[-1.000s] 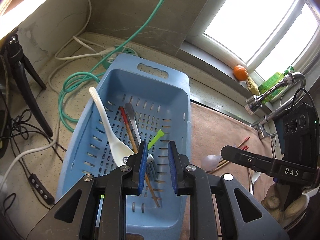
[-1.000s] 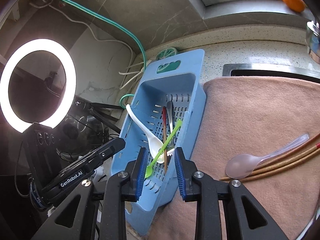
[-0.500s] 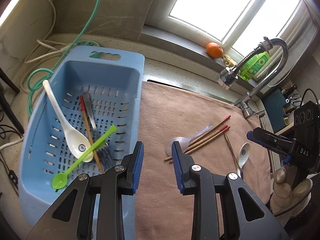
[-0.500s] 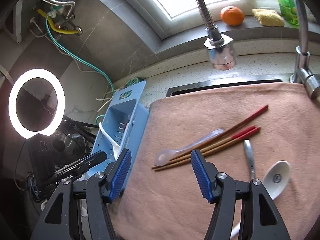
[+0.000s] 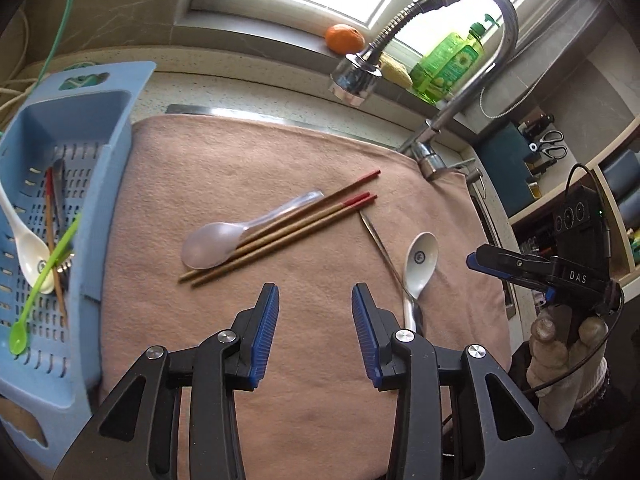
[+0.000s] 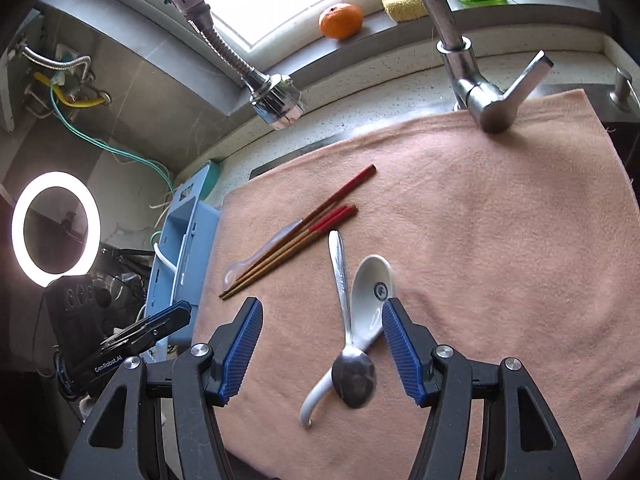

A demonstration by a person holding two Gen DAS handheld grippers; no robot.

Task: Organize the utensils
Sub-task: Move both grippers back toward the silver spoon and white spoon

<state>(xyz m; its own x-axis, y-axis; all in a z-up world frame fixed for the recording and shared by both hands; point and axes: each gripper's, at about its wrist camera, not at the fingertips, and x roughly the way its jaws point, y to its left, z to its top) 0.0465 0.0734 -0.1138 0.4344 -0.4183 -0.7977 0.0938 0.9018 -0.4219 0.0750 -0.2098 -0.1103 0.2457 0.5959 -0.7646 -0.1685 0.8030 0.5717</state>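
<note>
On the pink towel [image 5: 248,160] lie a translucent spoon [image 5: 212,242], three red-tipped chopsticks [image 5: 288,232], a white ceramic spoon [image 5: 420,262] and a metal spoon [image 6: 348,344]. The blue basket [image 5: 104,128] at the left holds a white spoon [image 5: 30,254], a green spoon [image 5: 44,280], a chopstick and a fork. My left gripper [image 5: 315,312] hovers over bare towel below the chopsticks, its jaws opening, nothing between them. My right gripper [image 6: 322,332] stands open above the metal spoon and white ceramic spoon [image 6: 370,292], which lie between its fingers untouched.
A faucet [image 5: 356,76] arches over the towel's far edge. An orange [image 5: 345,38], a sponge and a green soap bottle [image 5: 448,64] sit on the window sill. A ring light [image 6: 56,222] and cables stand left of the basket. A gloved hand [image 5: 560,352] holds the right gripper.
Both grippers swung right from over the basket to over the towel. The green spoon left the right gripper and lies in the basket. Both pairs of jaws have widened.
</note>
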